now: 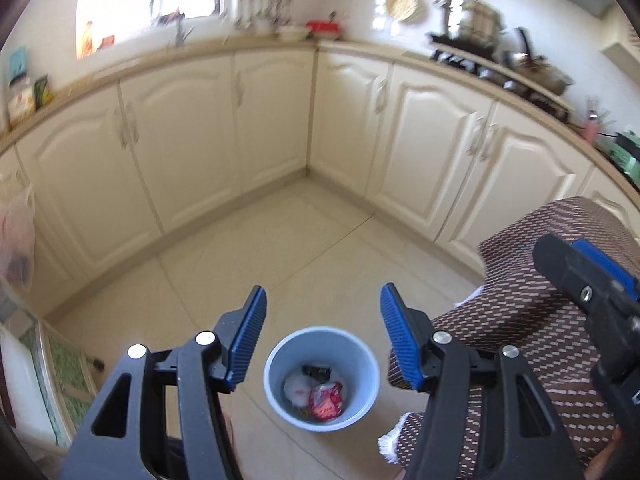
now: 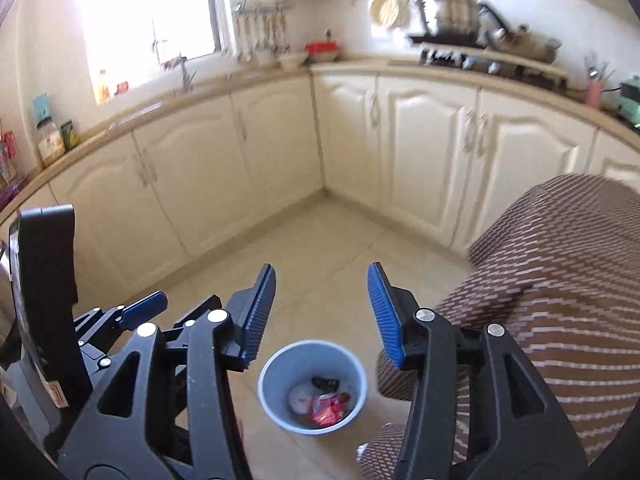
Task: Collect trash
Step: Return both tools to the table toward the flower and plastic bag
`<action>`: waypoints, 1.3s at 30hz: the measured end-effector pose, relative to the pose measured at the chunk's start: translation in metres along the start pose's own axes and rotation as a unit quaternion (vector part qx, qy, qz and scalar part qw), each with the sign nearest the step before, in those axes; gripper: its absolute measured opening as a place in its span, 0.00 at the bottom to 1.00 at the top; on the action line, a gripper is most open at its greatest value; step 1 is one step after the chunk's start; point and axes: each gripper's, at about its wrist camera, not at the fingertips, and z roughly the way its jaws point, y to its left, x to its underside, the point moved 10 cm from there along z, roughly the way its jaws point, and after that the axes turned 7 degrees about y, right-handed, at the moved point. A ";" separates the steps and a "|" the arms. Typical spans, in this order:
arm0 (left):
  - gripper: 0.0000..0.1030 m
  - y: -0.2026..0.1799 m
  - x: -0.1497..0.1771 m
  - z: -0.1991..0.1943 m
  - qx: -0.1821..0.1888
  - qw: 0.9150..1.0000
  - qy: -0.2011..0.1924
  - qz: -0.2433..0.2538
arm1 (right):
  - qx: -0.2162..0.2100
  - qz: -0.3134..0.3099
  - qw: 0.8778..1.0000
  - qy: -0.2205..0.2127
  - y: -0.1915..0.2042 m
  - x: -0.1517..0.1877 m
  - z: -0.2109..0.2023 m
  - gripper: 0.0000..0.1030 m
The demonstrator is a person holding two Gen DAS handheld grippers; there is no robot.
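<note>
Both our grippers hang above the floor with nothing between their blue ribbed pads: the left gripper (image 1: 323,322) stands wide open, the right gripper (image 2: 322,312) parted too. At six o'clock below each sits the round grey plastic bin (image 1: 276,354), placed where dropped rubbish falls straight in. Inside lie a crumpled red wrapper (image 1: 326,400), a white wad (image 1: 296,390) and a small black scrap (image 1: 318,371). At three o'clock a brown patterned cloth (image 1: 532,320) drapes some furniture.
</note>
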 end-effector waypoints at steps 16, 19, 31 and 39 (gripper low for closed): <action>0.65 -0.160 0.001 -0.114 0.090 0.986 -0.086 0.111 | 0.104 0.069 0.988 -0.086 -0.131 0.002 -0.151 0.51; 0.66 -0.203 0.001 -0.125 0.110 0.981 -0.091 0.135 | 0.126 0.091 0.983 -0.095 -0.168 0.010 -0.173 0.51; 0.67 -0.387 0.036 -0.131 0.210 0.947 -0.030 0.240 | 0.215 0.195 0.950 -0.114 -0.329 0.053 -0.243 0.52; 0.67 -0.490 0.071 -0.112 0.269 0.921 0.045 0.278 | 0.278 0.290 0.911 -0.089 -0.443 0.106 -0.276 0.55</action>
